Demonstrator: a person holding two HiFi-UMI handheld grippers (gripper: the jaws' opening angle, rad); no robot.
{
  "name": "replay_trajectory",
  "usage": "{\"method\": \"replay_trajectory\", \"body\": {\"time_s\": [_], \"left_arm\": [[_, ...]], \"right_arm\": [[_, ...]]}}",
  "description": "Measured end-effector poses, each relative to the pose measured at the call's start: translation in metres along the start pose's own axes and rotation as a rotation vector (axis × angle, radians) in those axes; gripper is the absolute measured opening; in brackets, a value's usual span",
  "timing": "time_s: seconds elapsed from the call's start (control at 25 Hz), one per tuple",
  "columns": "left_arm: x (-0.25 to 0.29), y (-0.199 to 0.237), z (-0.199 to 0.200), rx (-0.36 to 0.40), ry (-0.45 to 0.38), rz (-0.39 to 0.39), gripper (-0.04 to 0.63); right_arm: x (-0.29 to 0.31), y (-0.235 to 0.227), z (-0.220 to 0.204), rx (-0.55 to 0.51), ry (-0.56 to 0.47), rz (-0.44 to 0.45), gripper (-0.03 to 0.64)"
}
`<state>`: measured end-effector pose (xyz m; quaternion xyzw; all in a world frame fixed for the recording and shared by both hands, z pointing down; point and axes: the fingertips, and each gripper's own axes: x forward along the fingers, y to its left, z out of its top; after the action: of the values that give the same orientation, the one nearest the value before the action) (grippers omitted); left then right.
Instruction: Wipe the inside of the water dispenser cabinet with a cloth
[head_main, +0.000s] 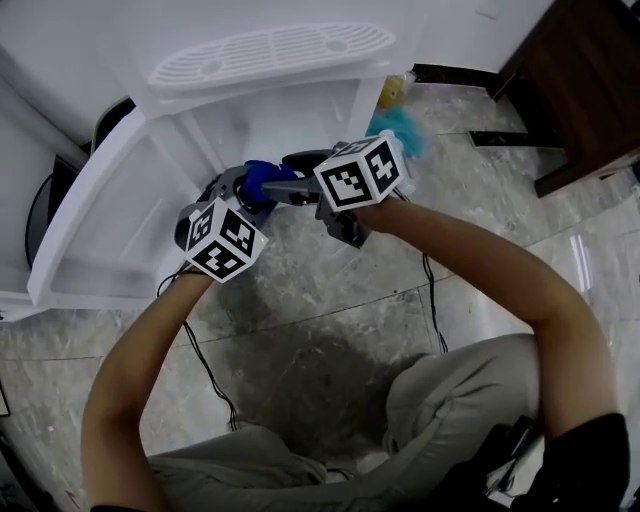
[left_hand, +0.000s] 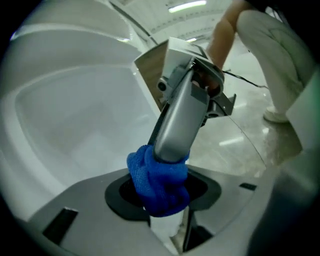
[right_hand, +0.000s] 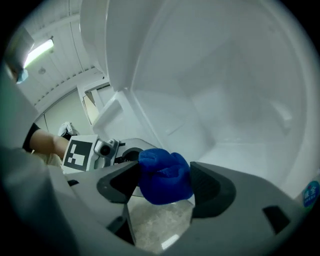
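While we face it, white plastic water dispenser cabinet (head_main: 270, 115): open, ahead of both grippers. Left gripper (left_hand: 162, 194): clamped on bunched blue cloth (left_hand: 159, 180). Right gripper (right_hand: 165, 189): jaws spread around that cloth, unpressed; we judge left carries it inward.

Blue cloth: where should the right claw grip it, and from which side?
Grip the blue cloth by the rounded wad bulging from the left claw, coming from opposite it. The wad is compact and sits inside the open right claw, so closing there should probably hold.
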<state>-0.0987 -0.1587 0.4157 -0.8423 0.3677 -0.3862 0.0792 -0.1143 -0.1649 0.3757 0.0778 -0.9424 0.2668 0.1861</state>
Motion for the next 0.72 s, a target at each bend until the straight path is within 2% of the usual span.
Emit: {"method": "replay_trajectory", "body": {"time_s": [0.16, 0.24, 0.32, 0.44, 0.56, 0.64, 0.72], "left_arm": [[-0.021, -0.006, -0.002, 0.166, 0.04, 0.003, 0.166], [-0.029, -0.018, -0.001, 0.274, 0.038, 0.003, 0.167], [-0.035, -0.028, 0.001, 0.339, 0.021, 0.011, 0.167], [-0.035, -0.031, 0.001, 0.327, 0.003, 0.031, 0.167], [-0.029, -0.032, 0.002, 0.3, -0.013, 0.028, 0.168], [-0.025, -0.032, 0.001, 0.283, -0.015, 0.025, 0.188], [-0.022, -0.031, -0.002, 0.245, -0.023, 0.029, 0.236]], "right_arm": [[0.01, 0.015, -0.008, 0.022, 0.058, 0.055, 0.302], [0.015, 0.029, -0.018, 0.04, 0.11, 0.106, 0.305], [0.02, 0.041, -0.032, 0.101, 0.156, 0.15, 0.305], [0.025, 0.045, -0.04, 0.169, 0.183, 0.171, 0.305], [0.023, 0.042, -0.04, 0.145, 0.204, 0.174, 0.296], [0.02, 0.04, -0.041, 0.119, 0.224, 0.165, 0.242], [0.019, 0.038, -0.042, 0.092, 0.237, 0.152, 0.174]]}}
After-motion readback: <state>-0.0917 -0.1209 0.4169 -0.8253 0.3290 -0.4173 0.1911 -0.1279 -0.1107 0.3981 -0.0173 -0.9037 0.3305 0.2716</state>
